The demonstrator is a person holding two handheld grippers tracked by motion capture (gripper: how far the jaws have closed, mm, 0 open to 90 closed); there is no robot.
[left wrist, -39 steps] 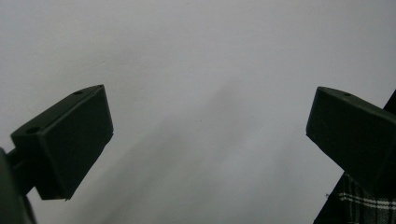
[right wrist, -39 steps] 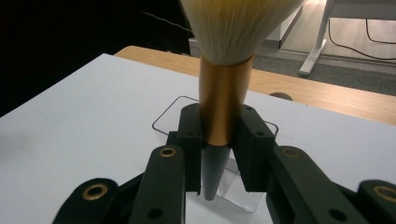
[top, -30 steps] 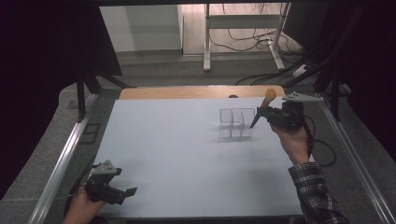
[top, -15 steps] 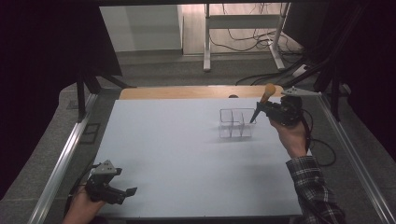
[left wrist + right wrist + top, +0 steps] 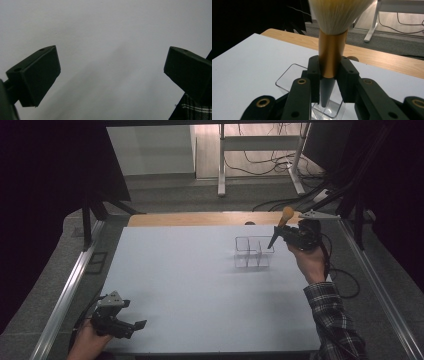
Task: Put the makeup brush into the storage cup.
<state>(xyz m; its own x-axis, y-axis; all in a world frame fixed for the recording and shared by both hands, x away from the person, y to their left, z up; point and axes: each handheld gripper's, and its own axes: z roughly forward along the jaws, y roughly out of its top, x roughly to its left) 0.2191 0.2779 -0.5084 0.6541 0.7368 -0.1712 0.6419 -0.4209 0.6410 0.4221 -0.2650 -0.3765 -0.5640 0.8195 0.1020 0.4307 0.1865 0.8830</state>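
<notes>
My right gripper is shut on a makeup brush with a gold ferrule, pale bristles up and a dark pointed handle down. In the right gripper view the brush stands upright between the jaws, its tip hanging over a clear plastic organizer. That organizer has several compartments and sits on the white table, just left of the brush tip. My left gripper rests open at the near left corner of the table, with nothing between its fingers.
A wooden strip runs along the table's far edge. Metal rails flank the table on both sides. A desk frame and loose cables lie on the floor beyond.
The right gripper has carried the brush slightly left and down, closer over the organizer's right compartment. The left gripper has barely shifted.
</notes>
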